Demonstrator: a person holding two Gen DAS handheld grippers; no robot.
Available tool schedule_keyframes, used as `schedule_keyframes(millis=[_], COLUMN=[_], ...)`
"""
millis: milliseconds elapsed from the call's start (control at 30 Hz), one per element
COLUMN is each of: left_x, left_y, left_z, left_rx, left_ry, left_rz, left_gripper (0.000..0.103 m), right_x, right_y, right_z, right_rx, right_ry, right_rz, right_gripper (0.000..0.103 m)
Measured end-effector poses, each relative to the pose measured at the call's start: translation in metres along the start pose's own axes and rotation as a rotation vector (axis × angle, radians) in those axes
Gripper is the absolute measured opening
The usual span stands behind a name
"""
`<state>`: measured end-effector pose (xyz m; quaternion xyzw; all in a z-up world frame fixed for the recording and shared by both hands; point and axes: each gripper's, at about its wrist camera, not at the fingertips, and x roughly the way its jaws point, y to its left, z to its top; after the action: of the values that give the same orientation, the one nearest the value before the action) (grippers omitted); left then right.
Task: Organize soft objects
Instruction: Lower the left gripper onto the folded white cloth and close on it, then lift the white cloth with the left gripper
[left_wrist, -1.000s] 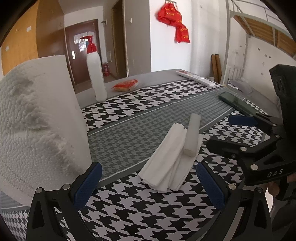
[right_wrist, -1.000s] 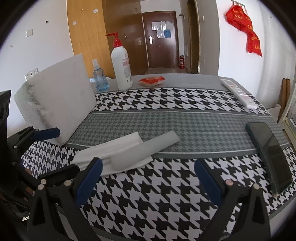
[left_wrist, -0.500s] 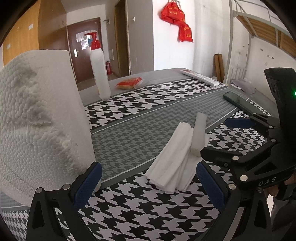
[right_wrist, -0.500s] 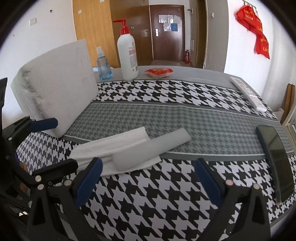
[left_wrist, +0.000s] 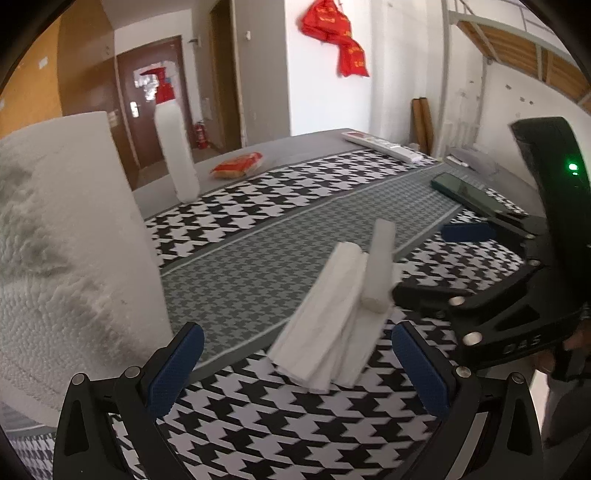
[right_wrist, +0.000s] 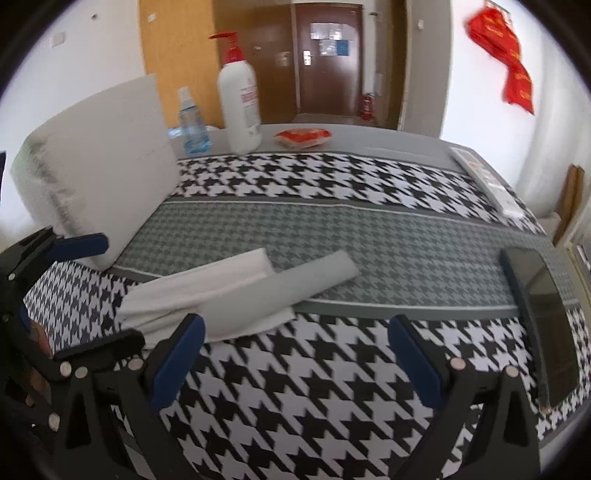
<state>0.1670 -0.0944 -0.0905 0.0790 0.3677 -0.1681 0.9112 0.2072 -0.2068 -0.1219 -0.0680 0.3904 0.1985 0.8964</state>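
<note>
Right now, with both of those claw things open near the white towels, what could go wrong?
The rolled towel lies loosely across the folded towel, so a clumsy pinch might unroll it or drag both together. The two grippers, left gripper and right gripper, sit close and could bump. The phone lies near the table edge and could be knocked off.

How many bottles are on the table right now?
2: a white pump bottle at the far edge, and a small clear spray bottle just left of it, beside the paper towel roll.
</note>
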Motion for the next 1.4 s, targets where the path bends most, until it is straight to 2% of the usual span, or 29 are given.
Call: schedule_keyframes(millis=[167,400,500,567,833,967,1033,1067,1200,1333,1400], left_x=[0.006,0.014,0.018,0.022,0.027,0.026,0.025,0.025,0.025,0.025,0.025], left_y=[0.004,-0.002,-0.006,-0.007,-0.02,-0.025,-0.026,-0.026,-0.027,-0.024,-0.023], left_z=[-0.003,0.0,0.001,0.002,0.003,0.003,0.003,0.003,0.003,0.003,0.002], left_rx=[-0.008,0.024,0.035,0.037,0.085,0.1,0.102,0.103,0.104,0.089,0.083], left_ry=[0.031,0.063,0.075,0.09,0.105,0.102,0.102,0.101,0.101,0.1,0.1], left_rz=[0.004,-0.047,-0.055,-0.057,-0.084,-0.103,-0.116,-0.124,-0.139,-0.145,-0.146], left_gripper=[0.102,0.101,0.09,0.077,0.051,0.032,0.026,0.019,0.012,0.011,0.011], right_x=[0.008,0.009,0.005,0.003,-0.003,-0.005,-0.006,-0.006,-0.004,-0.001,0.002], right_y=[0.005,-0.007,-0.014,-0.018,-0.028,-0.03,-0.031,-0.032,-0.036,-0.029,-0.023], right_z=[0.002,0.002,-0.001,-0.002,-0.006,-0.006,-0.005,-0.004,-0.001,0.001,0.002], right_rx=[-0.031,-0.027,-0.007,0.002,0.03,0.051,0.07,0.087,0.16,0.168,0.167], right_ry=[0.03,0.028,0.021,0.018,0.01,0.001,-0.006,-0.007,0.001,0.015,0.023], right_rz=[0.008,-0.013,-0.016,-0.017,-0.038,-0.008,0.015,0.026,0.086,0.1,0.102], right_gripper=[0.101,0.101,0.101,0.101,0.101,0.101,0.101,0.101,0.101,0.086,0.085])
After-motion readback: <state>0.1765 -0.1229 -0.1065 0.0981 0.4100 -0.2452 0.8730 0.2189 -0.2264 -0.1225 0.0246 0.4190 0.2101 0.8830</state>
